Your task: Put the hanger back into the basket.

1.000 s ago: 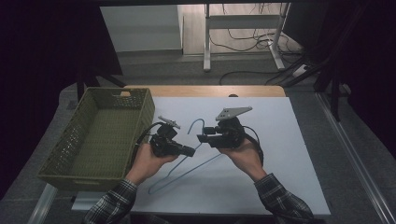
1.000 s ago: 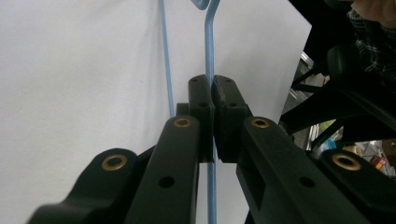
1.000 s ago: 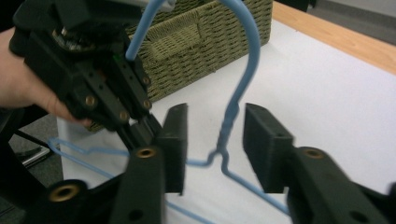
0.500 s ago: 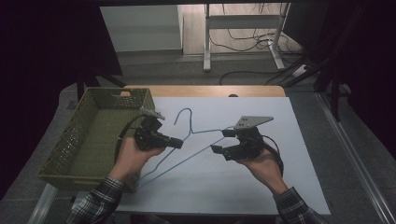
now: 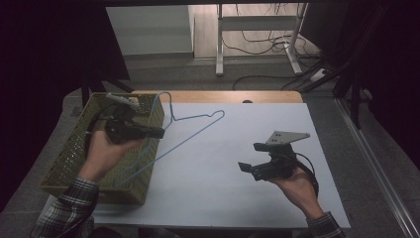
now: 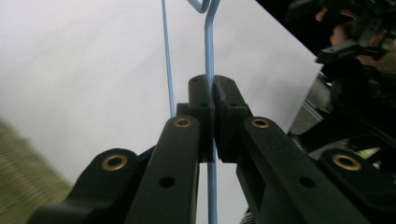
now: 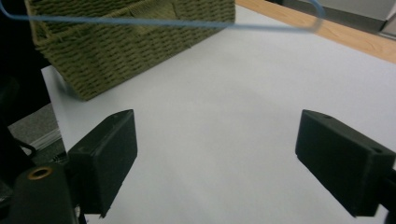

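Since the earlier frame, the blue wire hanger point(image 5: 174, 134) has been carried to the woven basket point(image 5: 69, 158) by the left gripper point(image 5: 157, 132), clamped on its wire; the right gripper point(image 5: 243, 167) is held wide open and empty, well right of the basket. Before release, the hanger's far corner should be swung inside the basket rim.

Basket point(image 5: 74, 148) sits at tabletop point(image 5: 237, 163) left edge; hanger point(image 5: 173, 131) spans basket's right rim, over tabletop; right gripper point(image 5: 250, 168) well right.

Dim room (table lit), close jaws blurred.
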Demonstrator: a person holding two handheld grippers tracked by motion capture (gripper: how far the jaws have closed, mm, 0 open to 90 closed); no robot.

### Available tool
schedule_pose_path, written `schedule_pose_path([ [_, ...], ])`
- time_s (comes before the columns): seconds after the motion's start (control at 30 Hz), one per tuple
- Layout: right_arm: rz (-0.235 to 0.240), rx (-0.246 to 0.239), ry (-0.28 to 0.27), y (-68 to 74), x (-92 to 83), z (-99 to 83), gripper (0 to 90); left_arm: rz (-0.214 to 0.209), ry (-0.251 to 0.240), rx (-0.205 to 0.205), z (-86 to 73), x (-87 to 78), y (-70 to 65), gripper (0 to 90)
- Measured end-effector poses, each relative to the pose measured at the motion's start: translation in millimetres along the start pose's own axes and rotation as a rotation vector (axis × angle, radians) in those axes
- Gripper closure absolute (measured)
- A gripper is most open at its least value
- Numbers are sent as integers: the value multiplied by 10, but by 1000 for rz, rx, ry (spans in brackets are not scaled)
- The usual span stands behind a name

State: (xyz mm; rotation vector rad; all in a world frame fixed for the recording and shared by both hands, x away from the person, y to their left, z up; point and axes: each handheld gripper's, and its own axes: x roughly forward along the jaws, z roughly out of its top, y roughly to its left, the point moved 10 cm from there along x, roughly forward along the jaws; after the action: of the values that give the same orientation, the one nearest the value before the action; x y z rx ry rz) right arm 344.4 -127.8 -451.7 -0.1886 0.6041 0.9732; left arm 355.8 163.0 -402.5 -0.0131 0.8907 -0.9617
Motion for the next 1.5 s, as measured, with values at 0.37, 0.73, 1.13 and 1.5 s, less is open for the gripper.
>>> schedule_pose_path([
  [0.37,-27,58,16,-149,-94,-286,98,102,-45,-53,-166,-452,506,879],
  [0.73,-61,98,36,-298,-181,-489,96,194,-112,-98,-448,-957,971,879],
  [1.13,-75,127,46,-391,-221,-609,95,234,-162,-110,-740,-1246,1443,879],
  [1.5,-75,133,64,-410,-195,-664,95,211,-155,-128,-1063,-952,1820,878],
])
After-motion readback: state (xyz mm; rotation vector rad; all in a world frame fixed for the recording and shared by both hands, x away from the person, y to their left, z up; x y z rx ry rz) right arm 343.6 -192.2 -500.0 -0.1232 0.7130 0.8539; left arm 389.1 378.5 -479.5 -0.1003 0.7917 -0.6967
